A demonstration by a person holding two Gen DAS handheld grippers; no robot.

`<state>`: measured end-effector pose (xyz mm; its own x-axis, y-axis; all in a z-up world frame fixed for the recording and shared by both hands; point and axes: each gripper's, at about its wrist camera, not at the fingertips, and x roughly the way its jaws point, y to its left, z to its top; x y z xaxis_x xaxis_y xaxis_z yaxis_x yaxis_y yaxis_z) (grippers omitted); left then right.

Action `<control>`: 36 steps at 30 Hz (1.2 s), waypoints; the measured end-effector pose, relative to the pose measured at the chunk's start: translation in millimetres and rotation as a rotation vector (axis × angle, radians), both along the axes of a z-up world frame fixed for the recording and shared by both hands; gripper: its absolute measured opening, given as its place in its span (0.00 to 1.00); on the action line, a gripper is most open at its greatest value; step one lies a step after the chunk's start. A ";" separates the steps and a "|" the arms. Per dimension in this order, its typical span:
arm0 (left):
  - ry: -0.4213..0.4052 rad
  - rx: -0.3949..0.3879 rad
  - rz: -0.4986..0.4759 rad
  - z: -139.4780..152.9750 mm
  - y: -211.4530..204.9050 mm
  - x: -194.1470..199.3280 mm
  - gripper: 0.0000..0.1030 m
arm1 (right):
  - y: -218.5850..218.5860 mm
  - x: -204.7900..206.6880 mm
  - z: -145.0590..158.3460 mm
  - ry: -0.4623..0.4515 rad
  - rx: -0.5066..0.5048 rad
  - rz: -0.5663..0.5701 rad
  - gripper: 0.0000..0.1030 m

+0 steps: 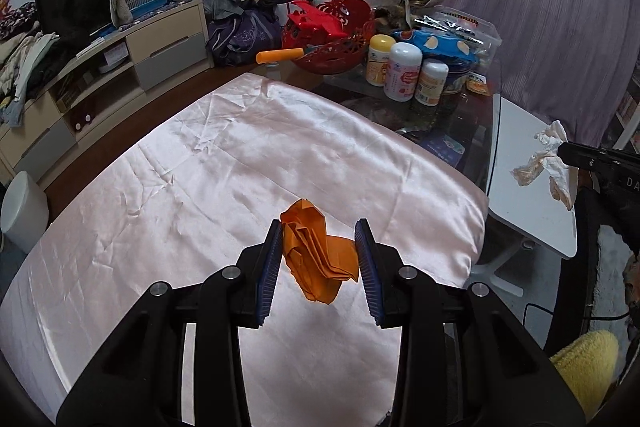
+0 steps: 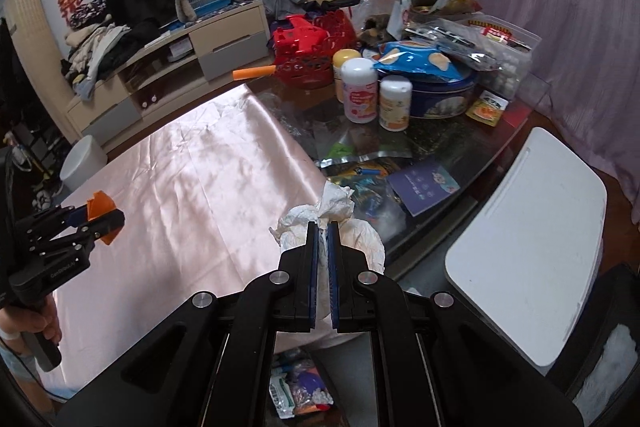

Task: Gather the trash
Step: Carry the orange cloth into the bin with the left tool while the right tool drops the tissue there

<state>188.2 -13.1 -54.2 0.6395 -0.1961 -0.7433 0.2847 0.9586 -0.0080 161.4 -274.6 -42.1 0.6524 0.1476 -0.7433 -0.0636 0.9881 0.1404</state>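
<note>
Right wrist: "GenDooLab"-like lettering, barely legible, on left hand-held gripper (image 2: 100,217).

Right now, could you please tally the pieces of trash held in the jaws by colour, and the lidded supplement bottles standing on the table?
Orange crumpled paper: 1, in the left gripper
White crumpled tissue: 1, in the right gripper
Supplement bottles: 3
Total: 5
</note>
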 end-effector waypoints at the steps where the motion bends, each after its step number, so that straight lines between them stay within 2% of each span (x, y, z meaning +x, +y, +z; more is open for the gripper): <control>1: -0.002 -0.002 -0.005 0.9 -1.9 -8.4 0.34 | -5.0 -9.9 -0.4 0.000 -0.001 -0.009 0.06; 8: 0.018 -0.012 -0.038 -10.2 -10.7 -62.8 0.34 | -19.6 -68.7 -16.7 0.022 0.017 -0.047 0.06; 18: 0.097 -0.041 -0.099 -63.2 -23.1 -119.0 0.34 | -11.1 -126.9 -79.0 0.119 0.065 -0.080 0.06; 27: 0.191 -0.030 -0.138 -130.4 -36.5 -153.5 0.34 | 5.5 -149.4 -138.3 0.230 0.109 -0.090 0.06; 36: 0.308 -0.017 -0.149 -184.2 -47.4 -156.0 0.34 | 22.1 -154.7 -187.6 0.326 0.151 -0.101 0.06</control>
<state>32.2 -60.6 -238.3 0.3487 -0.2849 -0.8929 0.4033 0.9056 -0.1315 6.7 -252.5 -229.7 0.4023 0.2179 -0.8892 0.1056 0.9537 0.2815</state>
